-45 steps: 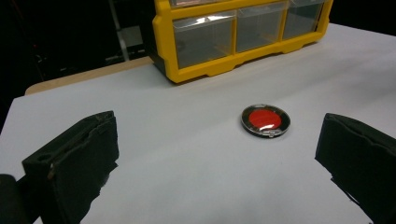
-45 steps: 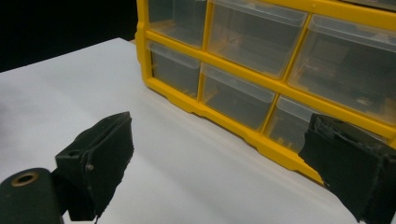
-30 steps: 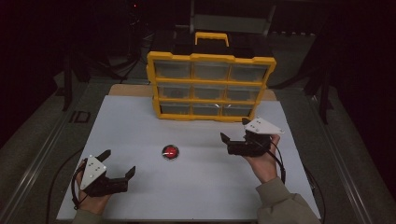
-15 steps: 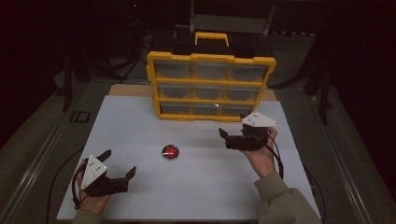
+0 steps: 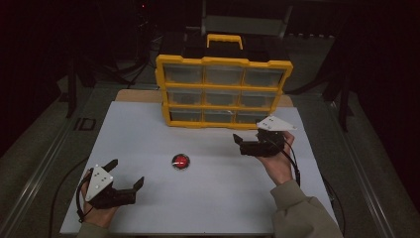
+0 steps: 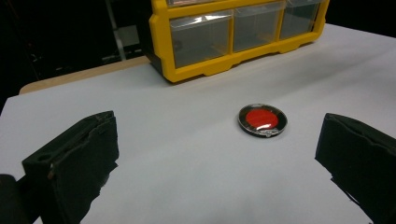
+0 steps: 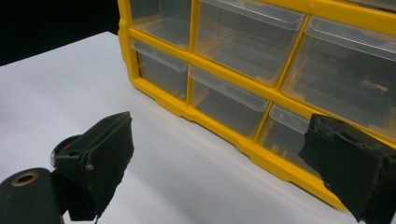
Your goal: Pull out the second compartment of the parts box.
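We see the small red disc (image 5: 180, 161) lying flat on the white table (image 5: 148, 144), in front of the yellow drawer cabinet (image 5: 224, 92) and between our 2 grippers. Both are wide open and hold nothing: the left gripper (image 5: 125, 174) rests near the table's front edge with the disc ahead and to its right, while the right gripper (image 5: 240, 144) hovers nearer the cabinet's bottom row of drawers (image 7: 233, 109). Being round, the disc has no long axis, and the left gripper faces it more squarely, so we judge it better placed
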`<state>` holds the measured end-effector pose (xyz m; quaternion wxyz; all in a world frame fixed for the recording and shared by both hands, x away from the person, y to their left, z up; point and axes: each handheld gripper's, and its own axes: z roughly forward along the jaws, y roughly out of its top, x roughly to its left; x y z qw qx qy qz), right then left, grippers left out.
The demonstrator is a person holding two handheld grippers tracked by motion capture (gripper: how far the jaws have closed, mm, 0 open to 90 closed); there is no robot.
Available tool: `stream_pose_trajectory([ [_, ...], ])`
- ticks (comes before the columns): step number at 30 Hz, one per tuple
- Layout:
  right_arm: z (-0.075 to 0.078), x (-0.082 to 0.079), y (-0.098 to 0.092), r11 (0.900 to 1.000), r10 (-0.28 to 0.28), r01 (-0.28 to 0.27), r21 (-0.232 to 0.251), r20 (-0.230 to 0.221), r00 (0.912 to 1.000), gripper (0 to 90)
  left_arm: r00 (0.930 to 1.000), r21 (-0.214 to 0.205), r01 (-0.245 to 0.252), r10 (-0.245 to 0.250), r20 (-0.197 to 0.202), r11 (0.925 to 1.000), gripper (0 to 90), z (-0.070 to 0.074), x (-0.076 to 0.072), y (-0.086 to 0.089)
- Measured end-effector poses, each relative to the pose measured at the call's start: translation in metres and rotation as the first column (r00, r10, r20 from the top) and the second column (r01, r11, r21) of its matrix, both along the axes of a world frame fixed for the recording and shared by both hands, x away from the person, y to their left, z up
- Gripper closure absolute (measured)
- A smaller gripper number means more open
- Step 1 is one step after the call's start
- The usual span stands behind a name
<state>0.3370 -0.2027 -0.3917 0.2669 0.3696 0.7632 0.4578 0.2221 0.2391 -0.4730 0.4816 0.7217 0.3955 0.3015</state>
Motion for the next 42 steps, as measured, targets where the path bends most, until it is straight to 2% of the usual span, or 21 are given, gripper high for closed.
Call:
stream_pose_trajectory([
  [13,0.007,0.011,0.007,0.9994,-0.011,0.011,-0.031,0.012,0.9999,8.4,1.0,-0.003,-0.003,0.003,0.001,1.0,0.0,0.0,0.0,0.0],
  [19,0.012,0.018,0.01,0.9979,-0.014,0.015,-0.064,0.022,0.9997,8.3,1.0,-0.003,-0.003,0.003,0.0,1.0,0.0,0.0,0.0,0.0],
  [31,0.017,0.025,0.021,0.9934,0.001,0.002,-0.115,0.03,0.9996,8.3,1.0,-0.001,-0.004,0.004,-0.001,1.0,0.0,0.0,0.0,0.0],
  [42,0.025,0.033,0.03,0.9897,0.006,-0.001,-0.143,0.03,0.9995,8.3,1.0,-0.002,-0.003,0.003,-0.003,1.0,0.0,0.0,0.0,0.0],
])
